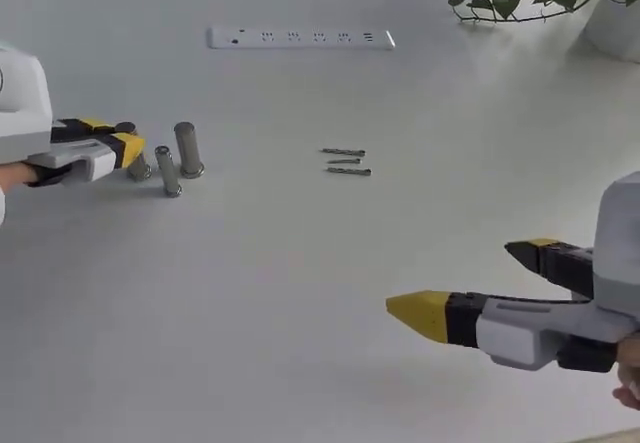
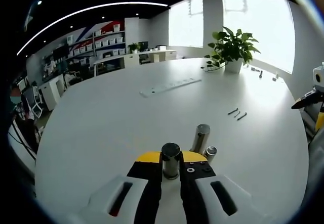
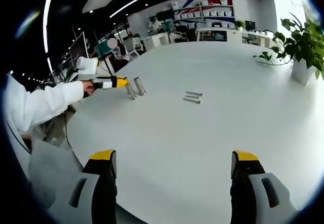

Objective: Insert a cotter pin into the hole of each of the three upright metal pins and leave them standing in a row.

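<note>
Left tool (image 2: 171,164) gripping metal pin (image 2: 170,155), right tool (image 3: 174,158) spread wide

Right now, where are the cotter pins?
In the head view the three cotter pins lie together on the table, right of the upright metal pins and on the near side of the white power strip.

This is an open-plan office. A broad white desk (image 1: 300,303) carries a power strip (image 1: 300,38) near its far edge and a potted plant (image 2: 232,47) toward its far right corner. Beyond are big windows (image 2: 258,27), shelves (image 2: 101,42) of boxes and ceiling strip lights (image 2: 91,10).
</note>
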A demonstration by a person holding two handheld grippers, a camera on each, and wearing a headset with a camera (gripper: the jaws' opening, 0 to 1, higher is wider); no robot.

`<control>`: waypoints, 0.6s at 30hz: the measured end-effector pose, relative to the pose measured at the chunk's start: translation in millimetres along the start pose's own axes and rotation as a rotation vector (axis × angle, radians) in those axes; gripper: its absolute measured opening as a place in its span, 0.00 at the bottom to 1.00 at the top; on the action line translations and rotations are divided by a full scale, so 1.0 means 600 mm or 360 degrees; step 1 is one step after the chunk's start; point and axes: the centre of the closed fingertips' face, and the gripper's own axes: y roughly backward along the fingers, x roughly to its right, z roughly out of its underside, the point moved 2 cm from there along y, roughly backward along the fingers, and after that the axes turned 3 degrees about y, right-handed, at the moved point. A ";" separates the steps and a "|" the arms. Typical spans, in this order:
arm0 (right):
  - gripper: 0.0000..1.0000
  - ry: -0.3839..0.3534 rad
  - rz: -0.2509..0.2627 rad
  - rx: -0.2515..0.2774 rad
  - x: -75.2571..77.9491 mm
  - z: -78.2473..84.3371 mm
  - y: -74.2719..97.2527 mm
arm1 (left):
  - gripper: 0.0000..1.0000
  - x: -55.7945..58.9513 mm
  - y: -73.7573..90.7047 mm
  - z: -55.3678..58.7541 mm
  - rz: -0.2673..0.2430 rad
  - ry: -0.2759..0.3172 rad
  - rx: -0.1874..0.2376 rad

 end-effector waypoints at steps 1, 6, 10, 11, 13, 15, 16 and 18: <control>0.92 0.0000 -0.0003 0.0002 0.000 -0.001 0.000 | 0.10 -0.001 0.005 -0.004 0.0001 -0.0004 0.0006; 0.92 0.0009 -0.0013 0.0021 -0.001 -0.005 0.002 | 0.10 0.004 0.032 -0.029 0.0034 -0.0012 0.0046; 0.92 0.0016 -0.0022 0.0055 -0.003 -0.012 0.006 | 0.10 0.023 0.061 -0.059 0.0105 -0.0032 0.0110; 0.92 0.0016 -0.0024 0.0067 -0.003 -0.014 0.007 | 0.10 0.031 0.070 -0.071 0.0137 -0.0038 0.0145; 0.92 0.0015 -0.0025 0.0089 -0.004 -0.015 0.011 | 0.10 0.044 0.085 -0.088 0.0177 -0.0109 0.0184; 0.92 0.0008 -0.0028 0.0102 -0.004 -0.013 0.013 | 0.10 0.060 0.100 -0.100 0.0191 -0.0125 0.0189; 0.92 0.0006 -0.0028 0.0106 -0.004 -0.012 0.015 | 0.10 0.064 0.105 -0.105 0.0204 -0.0131 0.0195; 0.92 0.0003 -0.0026 0.0111 -0.003 -0.008 0.018 | 0.10 0.083 0.119 -0.117 0.0232 -0.0167 0.0218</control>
